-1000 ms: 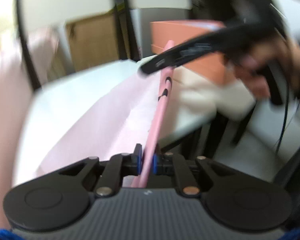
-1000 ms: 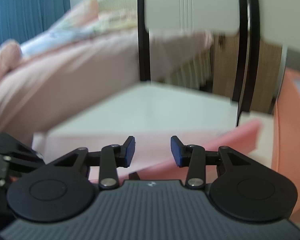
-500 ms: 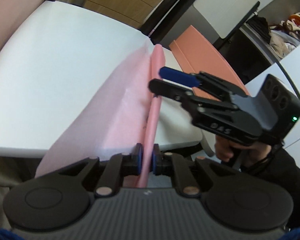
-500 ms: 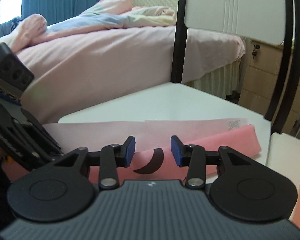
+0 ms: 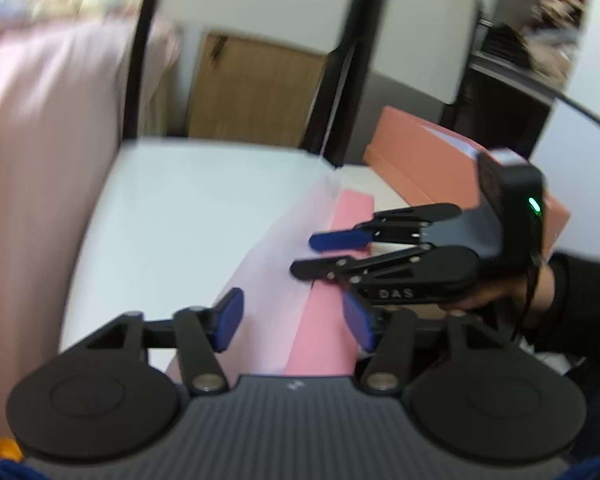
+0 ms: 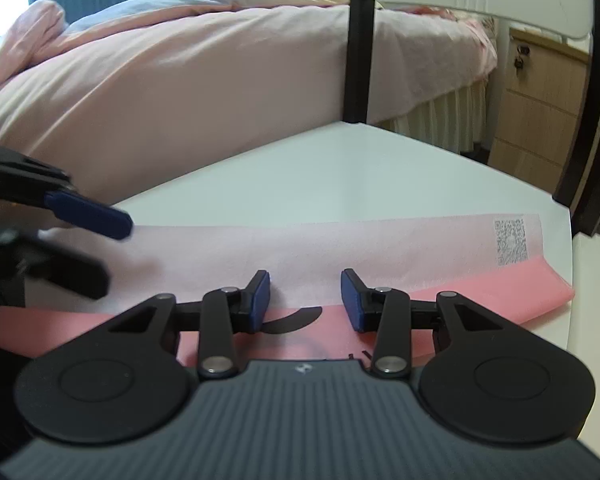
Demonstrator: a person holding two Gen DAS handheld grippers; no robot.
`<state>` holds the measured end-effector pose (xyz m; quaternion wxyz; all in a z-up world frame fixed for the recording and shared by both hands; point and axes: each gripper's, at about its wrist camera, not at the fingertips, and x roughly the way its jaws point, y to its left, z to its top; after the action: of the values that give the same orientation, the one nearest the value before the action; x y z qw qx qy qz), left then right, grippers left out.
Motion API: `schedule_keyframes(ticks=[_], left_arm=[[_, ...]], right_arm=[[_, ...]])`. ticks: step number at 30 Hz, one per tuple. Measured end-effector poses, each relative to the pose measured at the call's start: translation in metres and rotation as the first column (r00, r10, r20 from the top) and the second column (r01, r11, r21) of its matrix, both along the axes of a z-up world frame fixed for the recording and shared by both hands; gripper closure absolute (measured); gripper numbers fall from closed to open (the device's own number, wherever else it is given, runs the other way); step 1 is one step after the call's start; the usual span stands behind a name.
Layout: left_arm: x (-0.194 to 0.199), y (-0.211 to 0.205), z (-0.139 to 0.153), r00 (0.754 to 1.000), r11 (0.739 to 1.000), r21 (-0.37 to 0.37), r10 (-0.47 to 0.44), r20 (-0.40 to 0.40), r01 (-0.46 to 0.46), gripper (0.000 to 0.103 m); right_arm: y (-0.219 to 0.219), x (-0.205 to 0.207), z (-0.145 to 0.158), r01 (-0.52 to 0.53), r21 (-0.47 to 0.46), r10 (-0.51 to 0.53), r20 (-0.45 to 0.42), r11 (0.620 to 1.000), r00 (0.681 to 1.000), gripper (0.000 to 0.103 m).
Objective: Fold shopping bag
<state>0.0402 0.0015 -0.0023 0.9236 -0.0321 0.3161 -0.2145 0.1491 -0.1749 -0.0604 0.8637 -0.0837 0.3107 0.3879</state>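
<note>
Lying flat on the white table (image 6: 340, 168), the pink non-woven shopping bag (image 6: 340, 248) has just been released by the widening left gripper (image 5: 296, 320); the right gripper (image 6: 305, 300), parted, is poised for regrasping.

Bare white table (image 6: 340, 168) beyond bag (image 6: 300, 248), chair posts (image 6: 358, 40) behind

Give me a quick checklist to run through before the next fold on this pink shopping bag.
1. Left gripper let go: ok, its jaws have just been opening and no pad presses the shopping bag.
2. Right gripper open: ok, nothing between its pads.
3. Bag lying flat on the white table: ok, long strip, darker pink folded edge nearest.
4. Bag fully on the table: cannot tell, near edge hidden.
5. Grippers apart from each other: ok.
</note>
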Motion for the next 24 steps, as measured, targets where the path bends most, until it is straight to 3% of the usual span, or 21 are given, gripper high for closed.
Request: schedule_keyframes(ticks=[3,6,8,12,16,19,21,24], left_arm=[[-0.017,-0.016,0.002,0.994,0.996,0.062,-0.068,0.085,0.063,0.042],[-0.037,-0.041,-0.004,0.979,0.969,0.225,-0.136,0.151,0.100,0.042],[-0.046,-0.065,-0.014,0.968,0.929,0.351,-0.187,0.170,0.117,0.046],[-0.062,-0.097,-0.033,0.948,0.858,0.489,-0.271,0.164,0.161,0.048],[-0.072,-0.124,-0.055,0.937,0.756,0.651,-0.278,0.213,0.076,0.048],[-0.078,-0.138,-0.070,0.922,0.686,0.726,-0.301,0.244,0.032,0.048],[-0.080,-0.144,-0.073,0.914,0.677,0.735,-0.316,0.256,0.029,0.049],[-0.081,-0.153,-0.074,0.907,0.676,0.736,-0.328,0.263,0.031,0.058]], right_arm=[[-0.001,0.000,0.003,0.013,-0.016,-0.013,-0.020,1.000,1.000,0.061],[-0.005,-0.003,0.005,0.026,-0.034,-0.027,-0.038,0.999,0.999,0.061],[-0.009,-0.006,0.006,0.039,-0.042,-0.040,-0.047,0.998,0.998,0.061],[-0.021,-0.014,0.008,0.070,-0.060,-0.074,-0.065,0.996,0.995,0.061],[-0.032,-0.023,0.010,0.089,-0.076,-0.096,-0.084,0.993,0.992,0.061],[-0.040,-0.028,0.012,0.107,-0.085,-0.116,-0.096,0.991,0.989,0.061],[-0.044,-0.031,0.012,0.119,-0.086,-0.127,-0.101,0.989,0.987,0.061],[-0.048,-0.035,0.012,0.128,-0.086,-0.137,-0.106,0.988,0.985,0.061]])
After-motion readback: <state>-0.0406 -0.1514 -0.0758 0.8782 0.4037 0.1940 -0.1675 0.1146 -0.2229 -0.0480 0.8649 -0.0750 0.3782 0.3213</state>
